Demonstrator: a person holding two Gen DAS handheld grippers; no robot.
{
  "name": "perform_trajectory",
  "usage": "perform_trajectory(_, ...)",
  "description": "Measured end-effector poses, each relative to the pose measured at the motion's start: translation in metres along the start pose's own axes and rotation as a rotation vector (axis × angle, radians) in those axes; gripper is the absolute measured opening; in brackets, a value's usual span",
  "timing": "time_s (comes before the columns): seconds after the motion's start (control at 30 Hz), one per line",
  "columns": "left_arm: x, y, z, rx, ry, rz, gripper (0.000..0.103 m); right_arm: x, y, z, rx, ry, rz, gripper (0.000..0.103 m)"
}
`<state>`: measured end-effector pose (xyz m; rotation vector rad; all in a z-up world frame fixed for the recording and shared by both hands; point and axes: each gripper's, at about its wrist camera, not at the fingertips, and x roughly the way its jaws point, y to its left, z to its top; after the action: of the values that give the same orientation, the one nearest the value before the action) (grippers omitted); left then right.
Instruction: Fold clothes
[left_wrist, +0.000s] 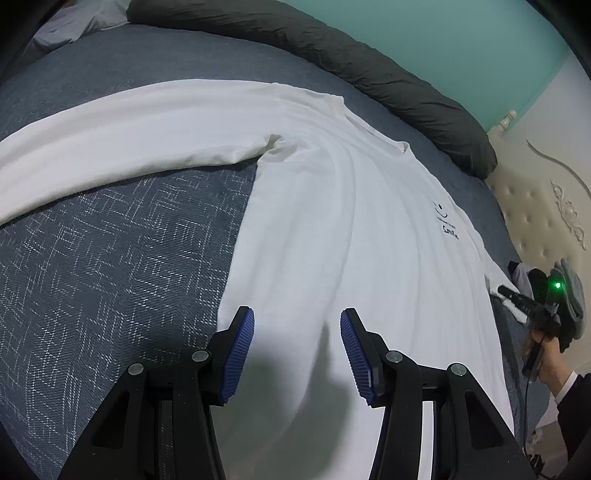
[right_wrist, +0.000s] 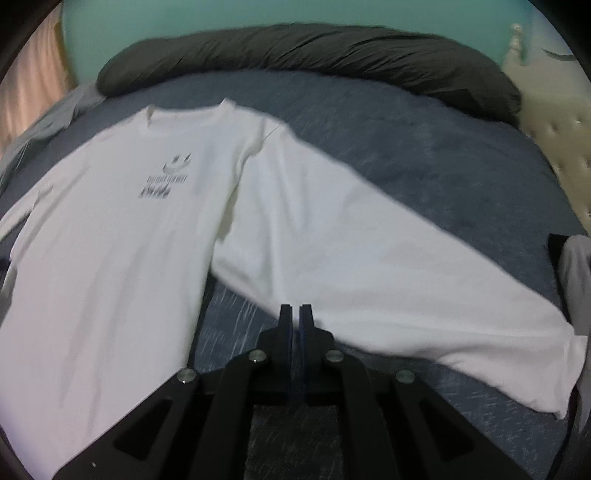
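So far we have the white long-sleeved shirt spread flat, print up, on the blue bedspread, nothing folded. Our left gripper hovers half-open over the hem; our right gripper is closed, holding nothing, beside the outstretched sleeve. Next, we judge, that sleeve needs pinching and folding inward.
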<state>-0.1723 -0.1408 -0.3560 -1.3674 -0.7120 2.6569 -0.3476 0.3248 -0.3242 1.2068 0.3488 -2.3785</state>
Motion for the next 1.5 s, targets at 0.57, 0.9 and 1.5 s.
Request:
perform_trajectory(0.57, 0.002, 0.001, 0.000, -0.002, 0.000, -0.008, 0.053, 0.023, 0.031, 0.007, -0.114, 0.011, -0.027, 0.002)
perform_trajectory(0.9, 0.001, 0.001, -0.001, -0.005, -0.002, -0.008, 0.053, 0.019, 0.033, -0.014, -0.154, 0.042, -0.008, 0.002)
perform_trajectory(1.5, 0.006, 0.007, 0.000, -0.005, 0.000, 0.003, 0.053, 0.016, -0.041, 0.080, 0.206, -0.072, 0.101, 0.044)
